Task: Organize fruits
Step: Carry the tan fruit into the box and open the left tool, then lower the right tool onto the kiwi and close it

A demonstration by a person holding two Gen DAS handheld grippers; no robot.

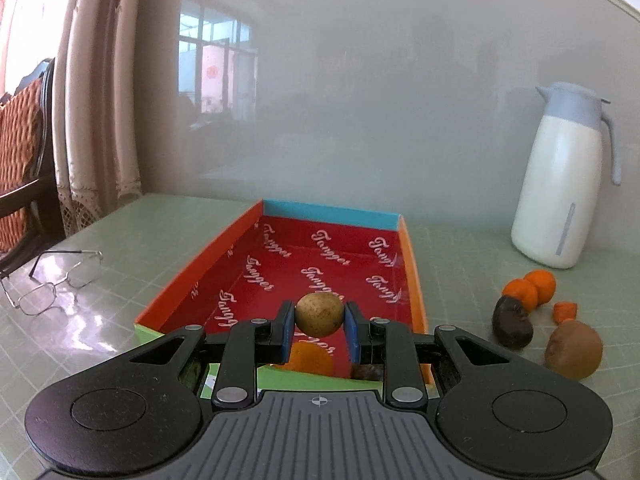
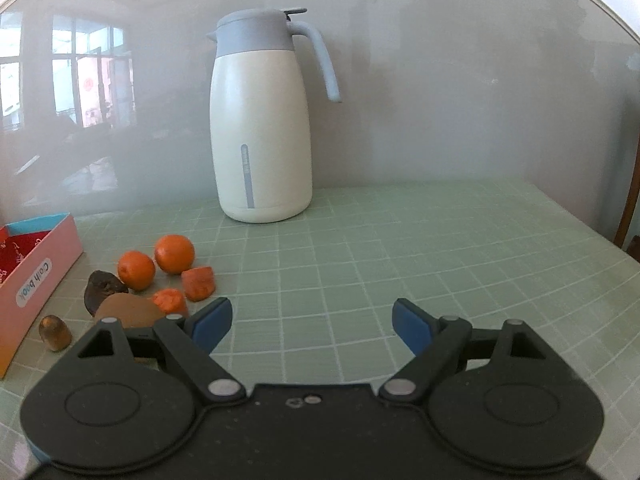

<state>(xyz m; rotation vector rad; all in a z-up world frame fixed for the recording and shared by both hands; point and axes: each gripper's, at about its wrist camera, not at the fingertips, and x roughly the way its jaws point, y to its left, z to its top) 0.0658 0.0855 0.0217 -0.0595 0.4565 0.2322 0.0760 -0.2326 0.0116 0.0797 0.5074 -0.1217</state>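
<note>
Over the red box (image 1: 248, 276) on the table (image 2: 400, 240), my left tongs (image 1: 319, 320) are clamped on a small brown fruit (image 1: 319, 314). I'd lower it before letting go. My right tongs (image 2: 312, 322) hang apart, empty, near the loose oranges (image 2: 154, 262).

Ahead of my right hand-held gripper (image 2: 311, 320) the desk (image 2: 400, 248) lies bare up to the wall, with only the jug (image 2: 262, 132) standing at the back. To its left the loose fruit pile (image 2: 160, 280) and the box (image 1: 280, 264) crowd the way; inside, the box's red floor is mostly free, and glasses (image 1: 52, 284) lie left of it.
</note>
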